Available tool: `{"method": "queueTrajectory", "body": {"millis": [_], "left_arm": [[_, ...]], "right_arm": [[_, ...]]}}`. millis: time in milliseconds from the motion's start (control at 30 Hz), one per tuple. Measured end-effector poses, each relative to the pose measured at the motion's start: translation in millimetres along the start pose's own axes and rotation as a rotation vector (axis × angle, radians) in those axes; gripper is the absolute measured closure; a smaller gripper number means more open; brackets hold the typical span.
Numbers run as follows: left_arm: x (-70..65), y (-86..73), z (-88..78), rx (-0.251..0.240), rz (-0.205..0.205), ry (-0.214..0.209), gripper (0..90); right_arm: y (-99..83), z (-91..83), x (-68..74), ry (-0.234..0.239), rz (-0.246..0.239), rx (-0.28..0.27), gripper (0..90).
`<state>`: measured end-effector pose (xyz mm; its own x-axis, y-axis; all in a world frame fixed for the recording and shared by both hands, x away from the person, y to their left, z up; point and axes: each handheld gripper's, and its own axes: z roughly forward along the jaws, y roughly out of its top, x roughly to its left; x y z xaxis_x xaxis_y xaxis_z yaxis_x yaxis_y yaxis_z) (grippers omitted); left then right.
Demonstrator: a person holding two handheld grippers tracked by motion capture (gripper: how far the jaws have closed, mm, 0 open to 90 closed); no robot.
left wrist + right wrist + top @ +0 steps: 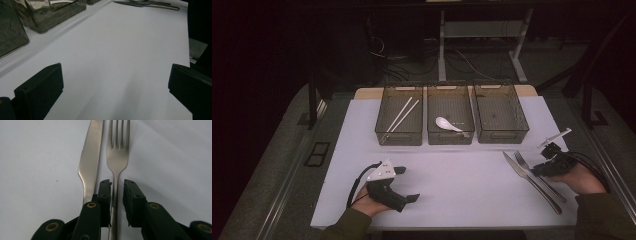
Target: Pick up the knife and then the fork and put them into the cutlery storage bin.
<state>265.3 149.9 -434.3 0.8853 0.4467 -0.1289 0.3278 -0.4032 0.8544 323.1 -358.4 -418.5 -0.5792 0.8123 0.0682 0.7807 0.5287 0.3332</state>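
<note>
The right gripper (pixel 117 185) sits near the tabletop's right edge, jaws narrowly parted astride the fork (pixel 117 152) handle, not yet clamped. The knife (pixel 90 157) lies just beside the fork. The left gripper (pixel 404 184), jaws wide apart, rests near the front edge of the white tabletop (pixel 462 175).

A dim room around a lit table

We see a white sheet (pixel 452 170) on the table, a dark floor behind with loose cables (pixel 462 60), and the white legs of another desk (pixel 442 45).
</note>
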Motion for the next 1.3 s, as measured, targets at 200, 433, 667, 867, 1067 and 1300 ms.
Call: {"method": "queueTrajectory", "body": {"millis": [200,433,667,867,1067,1300], "left_arm": [[0.0,0.0,0.2,0.001,0.000,0.000,0.0],[0.1,0.0,0.5,0.002,0.002,-0.001,0.0],[0.0,-0.1,0.6,0.004,0.003,-0.001,0.0],[-0.3,0.0,0.8,0.004,0.003,-0.001,0.0],[-0.4,0.0,0.9,0.005,0.004,0.000,0.0],[-0.6,0.1,0.7,0.005,0.007,0.000,0.0]], "right_arm": [[6.7,5.3,2.0,-0.004,-0.009,0.071,79.2],[12.1,7.3,4.1,-0.022,-0.030,0.111,80.8],[15.0,8.1,3.6,-0.020,-0.042,0.133,83.4],[14.6,8.1,3.2,-0.022,-0.042,0.130,84.7],[14.1,7.8,3.5,-0.024,-0.043,0.126,85.1],[12.8,4.8,2.6,-0.023,-0.047,0.109,85.2]]}}
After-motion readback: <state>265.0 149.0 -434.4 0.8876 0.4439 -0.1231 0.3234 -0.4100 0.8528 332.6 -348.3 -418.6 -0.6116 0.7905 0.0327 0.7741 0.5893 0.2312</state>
